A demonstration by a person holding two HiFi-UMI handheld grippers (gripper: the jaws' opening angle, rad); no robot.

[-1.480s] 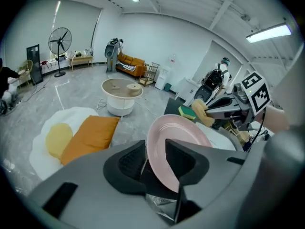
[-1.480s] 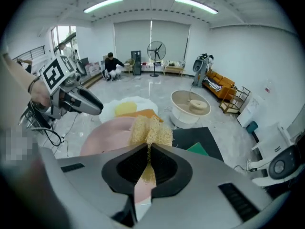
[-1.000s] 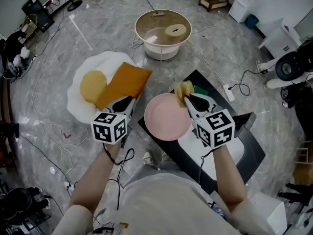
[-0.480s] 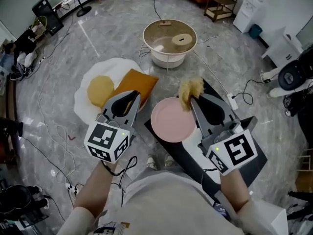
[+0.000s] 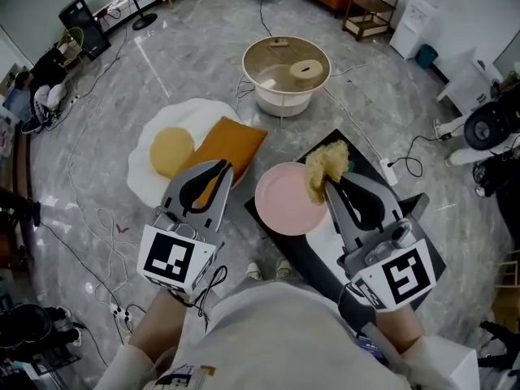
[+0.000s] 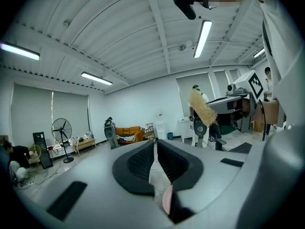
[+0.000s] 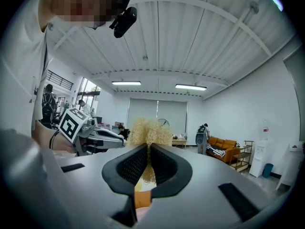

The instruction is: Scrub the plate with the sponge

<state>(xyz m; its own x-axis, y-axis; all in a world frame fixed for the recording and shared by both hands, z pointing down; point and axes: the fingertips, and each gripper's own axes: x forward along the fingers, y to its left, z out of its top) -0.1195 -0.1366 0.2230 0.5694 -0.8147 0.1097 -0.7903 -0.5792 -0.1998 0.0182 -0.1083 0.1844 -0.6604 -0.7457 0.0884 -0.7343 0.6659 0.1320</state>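
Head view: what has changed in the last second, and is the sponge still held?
Both grippers lifted away from the plate and up toward the camera. The right gripper carried the sponge up with it, fingers still clamped on it; nothing was let go. The left gripper drew its fingers nearly together, with nothing between them. The plate stayed where it was.

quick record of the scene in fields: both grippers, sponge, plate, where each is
left gripper: jaws almost together, nothing between them, left of the plate and apart from it
right gripper: shut on sponge
sponge: yellowish, fibrous, over the plate's right edge
plate: pink, empty, lying on black mat
sponge touching plate: cannot tell
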